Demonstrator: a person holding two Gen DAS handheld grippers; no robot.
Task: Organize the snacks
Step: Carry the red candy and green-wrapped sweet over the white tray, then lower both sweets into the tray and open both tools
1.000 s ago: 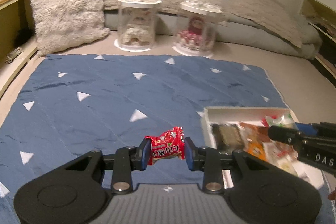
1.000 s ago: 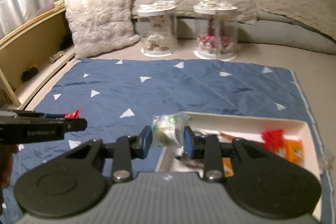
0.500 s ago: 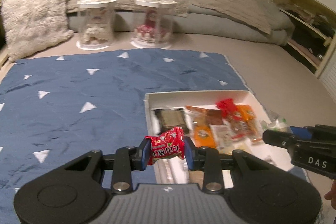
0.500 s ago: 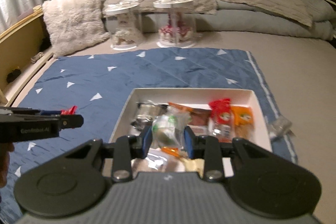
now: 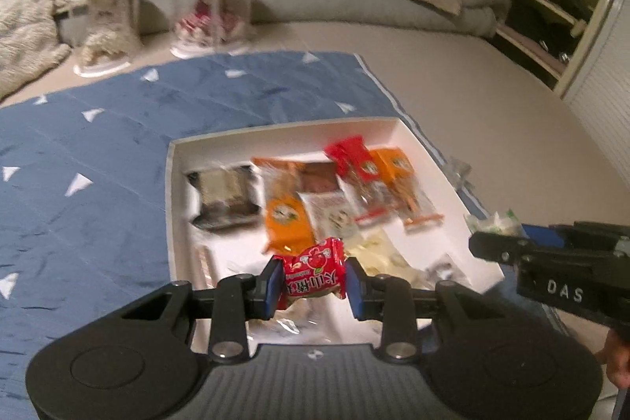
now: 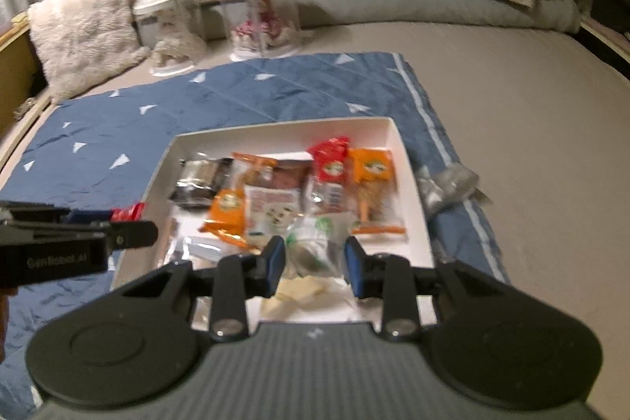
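Snacks are mostly gathered in a shallow white rectangular cardboard tray [image 6: 409, 184] that lies on a blue quilted blanket with white triangles [image 6: 236, 97], spread over a beige bed. Inside the tray lie a dark foil-wrapped packet [image 6: 201, 180] at the left, orange packets [image 6: 228, 209] in the middle and at the right, and a red-topped packet [image 6: 330, 164] beside them, so the far half is filled while the near part shows looser clear wrappers.

Two more pieces are on their way. The left tongs [image 5: 313, 280] are clamped on a small red wrapped candy with white lettering [image 5: 315, 270], pinched by its sides so it hangs free above the near end of the tray. The right tongs [image 6: 313, 260] are closed on a clear crinkly packet with green print [image 6: 319, 243], also hanging over the near part of the tray. In the left view the right tongs show at the tray's right rim. Each is angled downward, which suits a drop into the tray.

Judging from this, the step in hand is delivery: both pieces hang above open space in the tray and look ready for release. A crumpled clear wrapper [image 6: 449, 184] lies outside on the blanket just beside the right wall, seemingly not yet collected. Two clear cylindrical display cases [image 6: 260, 14] stand well apart, near the pillows.
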